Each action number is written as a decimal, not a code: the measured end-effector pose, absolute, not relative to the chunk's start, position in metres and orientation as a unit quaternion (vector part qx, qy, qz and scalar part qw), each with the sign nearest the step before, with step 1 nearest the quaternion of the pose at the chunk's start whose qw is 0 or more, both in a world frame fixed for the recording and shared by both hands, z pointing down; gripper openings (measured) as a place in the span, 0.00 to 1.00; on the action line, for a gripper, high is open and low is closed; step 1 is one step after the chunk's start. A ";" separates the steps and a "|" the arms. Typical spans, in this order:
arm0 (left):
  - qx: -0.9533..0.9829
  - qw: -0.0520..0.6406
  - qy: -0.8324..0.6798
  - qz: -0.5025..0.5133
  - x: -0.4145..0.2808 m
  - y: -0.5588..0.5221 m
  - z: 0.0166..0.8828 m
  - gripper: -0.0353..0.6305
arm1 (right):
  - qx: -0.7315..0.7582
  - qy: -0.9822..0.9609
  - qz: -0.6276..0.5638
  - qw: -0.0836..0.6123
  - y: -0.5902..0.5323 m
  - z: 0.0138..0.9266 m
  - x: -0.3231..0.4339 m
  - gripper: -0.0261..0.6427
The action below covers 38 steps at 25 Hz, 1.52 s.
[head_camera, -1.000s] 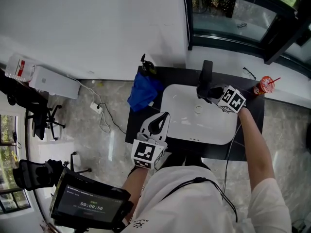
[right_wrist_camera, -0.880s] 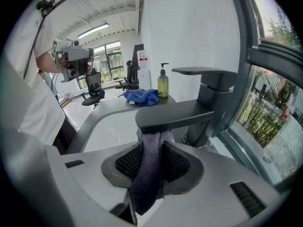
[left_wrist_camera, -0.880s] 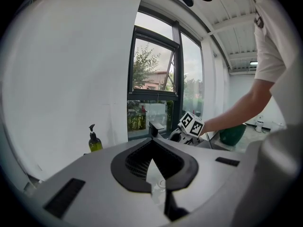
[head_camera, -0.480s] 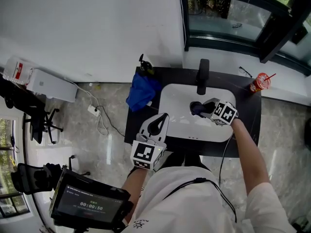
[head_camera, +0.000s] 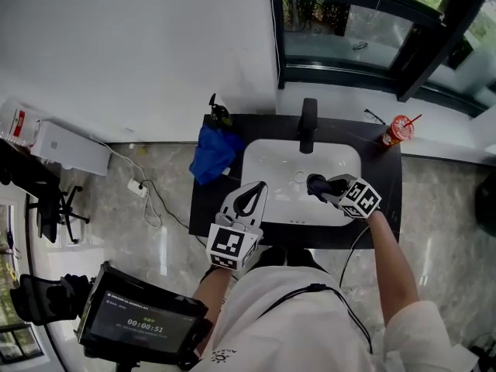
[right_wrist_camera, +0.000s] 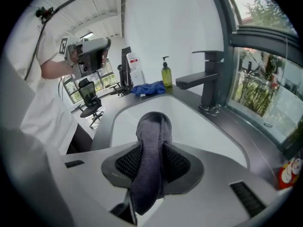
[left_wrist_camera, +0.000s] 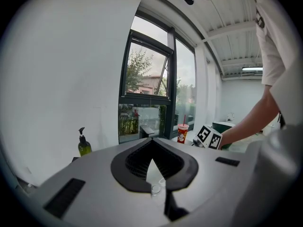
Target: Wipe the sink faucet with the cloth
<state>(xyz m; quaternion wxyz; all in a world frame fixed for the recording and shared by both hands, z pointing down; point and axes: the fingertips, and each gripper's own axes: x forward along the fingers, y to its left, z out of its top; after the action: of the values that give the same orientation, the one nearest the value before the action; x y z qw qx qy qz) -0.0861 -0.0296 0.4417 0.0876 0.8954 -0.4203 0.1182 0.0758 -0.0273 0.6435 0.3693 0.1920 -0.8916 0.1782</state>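
Note:
A black faucet [head_camera: 308,124] stands at the back of the white sink [head_camera: 267,169], also in the right gripper view as the faucet [right_wrist_camera: 208,82]. My right gripper [head_camera: 316,184] hangs over the basin in front of the faucet, apart from it, shut on a dark grey cloth [right_wrist_camera: 152,141] that bulges out past the jaws. My left gripper [head_camera: 249,200] is held upright near the counter's front edge, left of the basin, shut with nothing in it. In the left gripper view the left gripper [left_wrist_camera: 152,169] points at the window.
A blue cloth [head_camera: 211,152] lies on the dark counter [head_camera: 384,180] left of the sink, with a green soap bottle [head_camera: 218,112] behind it. A red cup [head_camera: 395,130] with a straw stands at the back right. Wall and window [head_camera: 349,29] lie behind.
My right gripper has drawn the grey cloth away from the faucet, toward the front, and now hangs over the basin. The left gripper has stayed in place.

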 end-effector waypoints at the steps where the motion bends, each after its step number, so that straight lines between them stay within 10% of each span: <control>1: 0.897 0.087 -0.417 0.117 -0.084 -0.030 0.441 0.04 | 0.209 -0.892 0.179 0.360 -0.029 0.638 0.081 0.22; 19: 0.926 0.047 -0.365 0.083 -0.041 -0.036 0.389 0.04 | 0.493 -0.859 0.128 0.052 0.027 0.434 0.157 0.22; 38: 0.935 0.044 -0.345 0.066 -0.064 -0.027 0.385 0.04 | 0.518 -0.847 0.093 0.072 0.052 0.418 0.124 0.22</control>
<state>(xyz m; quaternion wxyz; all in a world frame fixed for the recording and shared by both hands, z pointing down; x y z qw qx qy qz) -0.0637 -0.0270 0.3852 0.0441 0.9351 -0.3454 0.0658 0.1239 0.0519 0.4177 0.0717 0.5177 -0.8474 0.0934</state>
